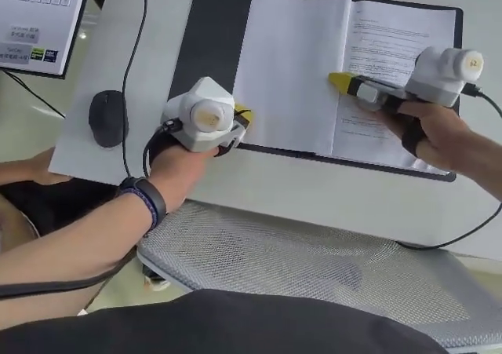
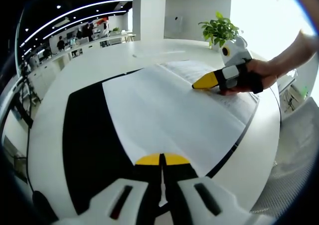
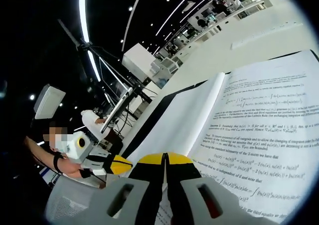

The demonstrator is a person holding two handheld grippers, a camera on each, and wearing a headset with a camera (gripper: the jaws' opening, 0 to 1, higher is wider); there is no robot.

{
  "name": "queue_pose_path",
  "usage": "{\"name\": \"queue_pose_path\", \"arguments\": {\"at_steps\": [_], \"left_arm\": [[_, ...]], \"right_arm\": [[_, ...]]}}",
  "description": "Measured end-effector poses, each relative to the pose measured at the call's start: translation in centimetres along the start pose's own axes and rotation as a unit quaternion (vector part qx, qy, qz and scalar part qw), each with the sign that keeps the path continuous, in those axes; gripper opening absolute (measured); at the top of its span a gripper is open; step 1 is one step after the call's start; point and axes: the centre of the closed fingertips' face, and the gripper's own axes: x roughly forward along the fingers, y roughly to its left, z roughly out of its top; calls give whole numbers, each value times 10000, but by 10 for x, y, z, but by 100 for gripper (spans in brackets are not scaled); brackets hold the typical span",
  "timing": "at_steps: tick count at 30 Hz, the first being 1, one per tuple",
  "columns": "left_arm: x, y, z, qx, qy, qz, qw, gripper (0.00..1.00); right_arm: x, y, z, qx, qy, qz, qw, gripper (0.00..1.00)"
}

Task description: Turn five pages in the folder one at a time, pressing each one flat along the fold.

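The folder [image 1: 205, 48] lies open on the white tabletop [image 1: 274, 189] in front of me, with its black cover showing as a wide band on the left and a thin border along the other edges. A blank white page [image 1: 294, 67] lies on its left half and a printed page [image 1: 396, 56] of text and formulas on its right. The fold [image 1: 346, 63] runs between them, away from me.

My left claw [image 1: 243, 118] sits at the near left corner of the blank page. In the left gripper view its yellow tips are clenched together, right at the paper's near edge. I cannot tell whether any paper is caught between them.

My right claw [image 1: 340, 80] reaches in from the right across the printed page. It lies low against the paper, with its yellow tip pointing left and just beside the fold. In the right gripper view its jaws are clenched too, tip against tip, with lines of formulas close under them and nothing visible between them.

The blank page rises a little towards the fold in both gripper views, so it is not fully flat there.

To the left of the folder, well apart from it, a black mouse [image 1: 107, 117] rests on the tabletop with its cable running away from me. A laptop [image 1: 39, 12] sits at the far left corner. I wear a dark wristband [image 1: 147, 198] on my left wrist. A grey mesh chair back [image 1: 314, 268] stands between me and the tabletop's near edge. Beyond the folder, the left gripper view shows a green plant [image 2: 219, 29].
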Motion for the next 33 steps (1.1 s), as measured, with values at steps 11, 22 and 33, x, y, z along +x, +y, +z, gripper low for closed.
{"name": "queue_pose_path", "arguments": {"at_steps": [11,22,33], "left_arm": [[4,1,0,-12,-6,1,10000,0],[6,-1,0,-21,-12,9,10000,0],[5,-2,0,4,-9,-4,10000,0]], "right_arm": [[-22,51,-57,136,273,318,9990,0],[-34,70,-80,169,425,423,9981,0],[-37,71,-83,224,422,409,9980,0]]}}
